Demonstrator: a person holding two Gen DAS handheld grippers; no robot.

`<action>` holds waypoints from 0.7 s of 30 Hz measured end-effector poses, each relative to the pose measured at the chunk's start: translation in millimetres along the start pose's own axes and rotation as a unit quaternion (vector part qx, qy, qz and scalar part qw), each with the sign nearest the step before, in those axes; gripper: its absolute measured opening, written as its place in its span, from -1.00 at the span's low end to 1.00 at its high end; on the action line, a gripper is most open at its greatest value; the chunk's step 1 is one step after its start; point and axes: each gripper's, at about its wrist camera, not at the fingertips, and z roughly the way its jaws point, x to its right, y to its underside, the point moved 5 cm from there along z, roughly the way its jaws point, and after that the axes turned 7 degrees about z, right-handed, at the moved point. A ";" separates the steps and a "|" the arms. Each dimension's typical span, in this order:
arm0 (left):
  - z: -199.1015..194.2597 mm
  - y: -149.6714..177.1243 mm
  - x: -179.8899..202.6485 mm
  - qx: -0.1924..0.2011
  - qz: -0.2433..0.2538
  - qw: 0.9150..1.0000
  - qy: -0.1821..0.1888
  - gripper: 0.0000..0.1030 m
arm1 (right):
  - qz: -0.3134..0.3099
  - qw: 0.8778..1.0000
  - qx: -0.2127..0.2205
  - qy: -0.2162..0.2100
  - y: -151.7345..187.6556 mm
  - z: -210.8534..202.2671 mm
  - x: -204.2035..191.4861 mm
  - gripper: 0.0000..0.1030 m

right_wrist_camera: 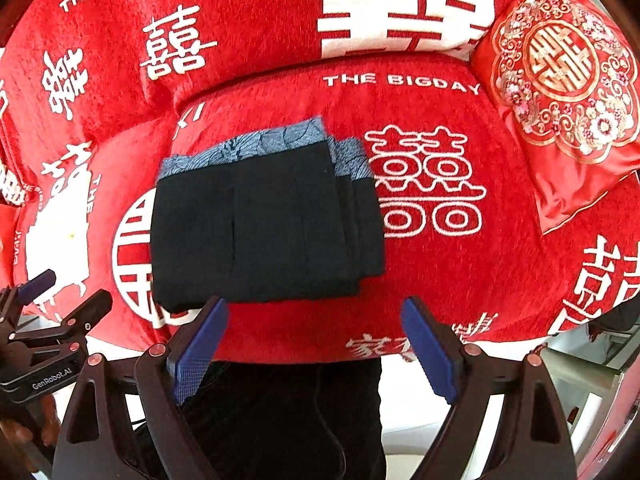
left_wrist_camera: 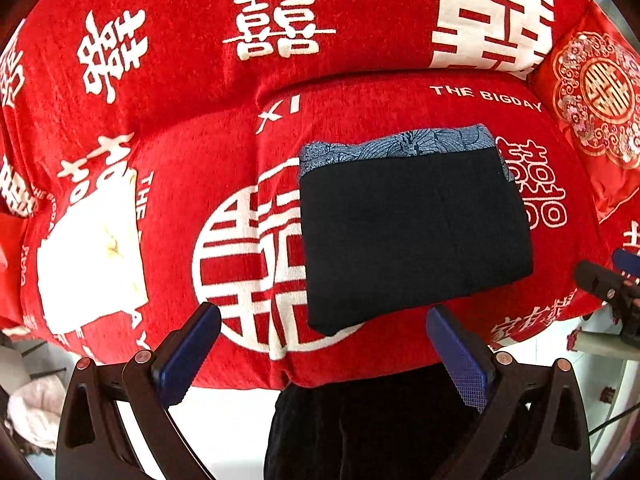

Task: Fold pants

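Dark pants, folded into a compact rectangle with a blue patterned band at the far edge, lie on a red sofa seat. Left tool and right tool hover near, both released, empty. Folding looks finished; next, likely only withdrawal or tidying.

1. The red sofa cover runs off the top and both sides in both views, so we can't see where it ends.
2. The big white character at the top of the right wrist view is chopped by the frame edge.
3. The pants are folded into a stack, so we only get the top layer; the inner folds are hidden.
4. The pale bundle at lower left of the left wrist view is too blurry for us to identify.
5. The right gripper is mostly cut off at the right edge there.
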 end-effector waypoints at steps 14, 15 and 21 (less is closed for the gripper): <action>14.2 9.9 32.0 -0.054 -0.026 0.998 -0.025 1.00 | -0.037 0.998 -0.051 0.013 -2.8 18.7 13.7 0.75; 14.8 10.8 33.7 -0.057 -0.028 0.998 -0.025 1.00 | -0.041 0.998 -0.054 0.015 -2.6 19.7 14.3 0.75; 11.8 13.0 39.7 -0.061 -0.025 0.997 -0.033 1.00 | -0.059 0.996 -0.059 0.014 -4.9 18.3 10.1 0.75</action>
